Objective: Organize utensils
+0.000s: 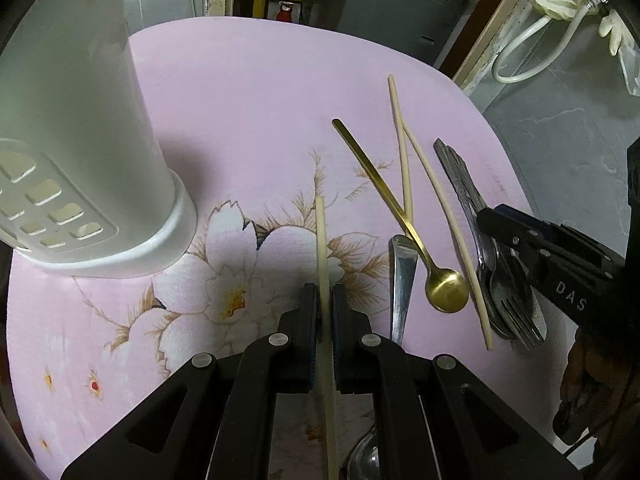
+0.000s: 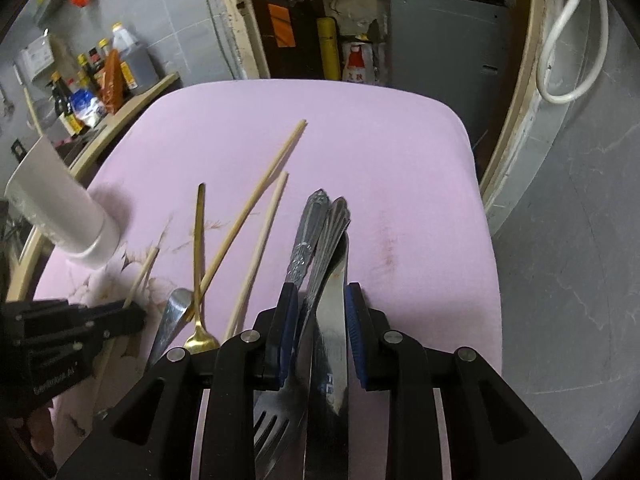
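Note:
My left gripper [image 1: 325, 294] is shut on one pale chopstick [image 1: 321, 236], which points away across the pink flowered cloth [image 1: 260, 92]. A tall white utensil holder [image 1: 100, 152] stands at the left. My right gripper [image 2: 322, 304] is closed around a bundle of silver cutlery, a knife [image 2: 332, 328] and a fork [image 2: 298, 256], with both pads against it; the bundle's handles rest on the cloth. Between the two grippers lie a gold spoon [image 1: 446, 290], two more chopsticks [image 1: 402, 152] and a silver handle [image 1: 403, 276].
The cloth's right edge [image 2: 480, 208] drops to a grey floor. Bottles [image 2: 100, 72] crowd a shelf beyond the far left edge. A white hose [image 2: 560, 80] hangs on the wall at the right. A shiny rounded thing [image 1: 364, 460] shows under my left gripper.

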The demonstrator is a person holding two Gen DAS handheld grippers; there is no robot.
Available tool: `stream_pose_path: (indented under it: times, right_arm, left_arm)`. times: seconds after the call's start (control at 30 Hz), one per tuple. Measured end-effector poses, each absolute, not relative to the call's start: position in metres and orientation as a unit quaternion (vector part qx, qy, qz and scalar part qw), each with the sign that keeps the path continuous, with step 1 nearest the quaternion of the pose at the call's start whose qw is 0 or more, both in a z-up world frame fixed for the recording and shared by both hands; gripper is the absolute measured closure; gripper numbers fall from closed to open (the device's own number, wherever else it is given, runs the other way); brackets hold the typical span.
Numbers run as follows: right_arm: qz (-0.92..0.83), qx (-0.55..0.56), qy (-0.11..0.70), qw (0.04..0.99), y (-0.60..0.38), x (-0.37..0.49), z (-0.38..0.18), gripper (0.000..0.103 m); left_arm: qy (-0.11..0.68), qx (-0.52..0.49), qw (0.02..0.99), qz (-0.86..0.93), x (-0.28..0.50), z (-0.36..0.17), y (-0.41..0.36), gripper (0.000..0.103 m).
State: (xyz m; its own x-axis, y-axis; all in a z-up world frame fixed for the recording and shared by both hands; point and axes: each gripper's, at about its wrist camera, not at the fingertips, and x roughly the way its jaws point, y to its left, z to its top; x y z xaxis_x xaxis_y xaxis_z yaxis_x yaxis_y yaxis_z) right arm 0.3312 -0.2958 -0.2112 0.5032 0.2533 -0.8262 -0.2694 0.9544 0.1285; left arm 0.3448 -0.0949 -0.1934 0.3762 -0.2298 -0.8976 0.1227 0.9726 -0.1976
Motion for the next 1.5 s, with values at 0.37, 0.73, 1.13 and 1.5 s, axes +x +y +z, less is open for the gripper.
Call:
stream_pose_path:
  times: [0.37,0.73,1.13,1.5]
  right_arm:
    - [0.183,0.014,0.482,0.857,-0.311,0.323,-0.207,0.084]
    - [0.179,0.002,0.482,0.858,-0.301,0.326,-0.209,0.083]
    - [0.167,0.088,0.492,0.849,-0.326,0.342,-0.213,0.091]
    - [0.161,0.113,0.499,0.844,-0.342,0.336,-0.212,0.09]
  left_arm:
    - [0.546,-0.049,0.83,-0.105,0.348,-0.195,-0.097,0.099]
    - [0.542,-0.034,0.833,-0.101,0.344,-0.195,-0.099,0.099]
    - [0.536,-0.02,0.838,-0.103,0.341,-0.196,-0.107,0.101]
    - [0.527,-0.06,0.843,-0.097,0.335,-0.194,-0.098,0.101]
